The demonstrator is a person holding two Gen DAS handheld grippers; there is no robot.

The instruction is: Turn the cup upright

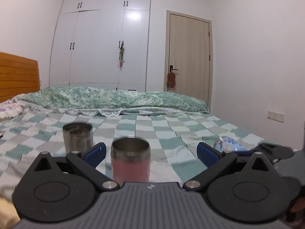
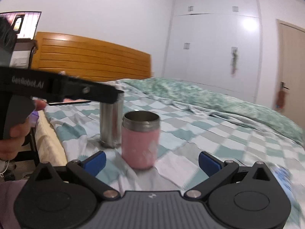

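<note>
A pink cup with a steel rim (image 1: 130, 161) stands upright on the checked bedsheet, mouth up, between the open fingers of my left gripper (image 1: 151, 152). It also shows in the right wrist view (image 2: 140, 140), just ahead of my open, empty right gripper (image 2: 151, 161). A steel cup (image 1: 77, 137) stands upright behind it to the left; in the right wrist view the steel cup (image 2: 110, 126) is partly covered by my left gripper's black body (image 2: 76, 91), held by a hand.
A checked sheet (image 1: 171, 133) covers the bed, with a green quilt (image 1: 114, 97) across the back. A wooden headboard (image 2: 91, 57) is at the left. A crumpled clear plastic bottle (image 1: 226, 143) lies at the right. The bed edge (image 2: 49, 143) drops off left.
</note>
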